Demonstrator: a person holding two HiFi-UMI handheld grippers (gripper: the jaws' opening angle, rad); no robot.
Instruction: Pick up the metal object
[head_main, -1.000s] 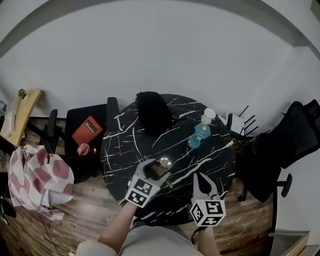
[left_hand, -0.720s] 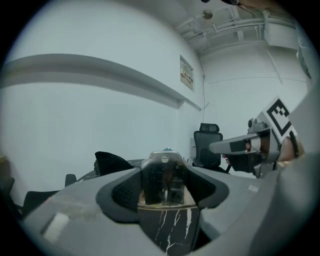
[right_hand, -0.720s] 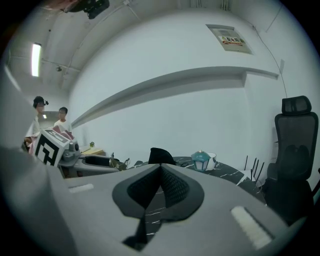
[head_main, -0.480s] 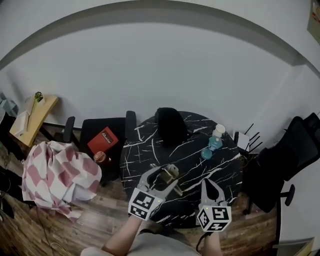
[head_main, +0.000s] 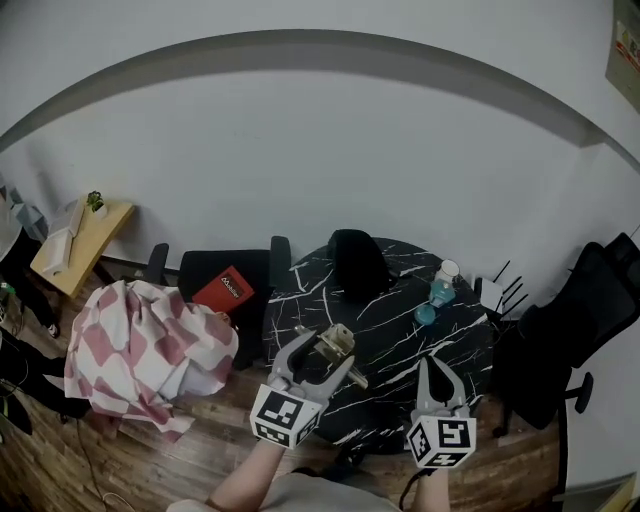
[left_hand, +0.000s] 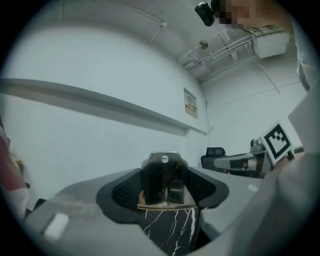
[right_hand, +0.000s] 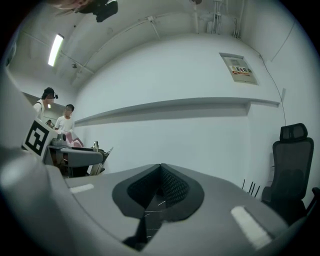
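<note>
The metal object (head_main: 336, 344), a shiny brass-and-steel piece with a small hole near its top, is held in the air above the near edge of the black marble table (head_main: 400, 330). My left gripper (head_main: 320, 356) is shut on it, its jaws standing wide around it. In the left gripper view the metal object (left_hand: 161, 176) fills the gap between the dark ribbed pads (left_hand: 126, 189) of the left gripper (left_hand: 163, 190). My right gripper (head_main: 436, 372) hovers at the table's near right edge. In its own view the right gripper (right_hand: 160, 186) has its tips together with nothing in them.
A black bag (head_main: 358, 262) lies at the table's far side and a blue bottle (head_main: 437, 289) at its far right. A chair with a red book (head_main: 228, 289) and a pink checked cloth (head_main: 140, 345) stand to the left. A black office chair (head_main: 585, 305) is at the right.
My left gripper has risen off the table with the metal object in it. The head view has lifted, so the table sits lower and smaller. The right gripper kept its place beside it.
</note>
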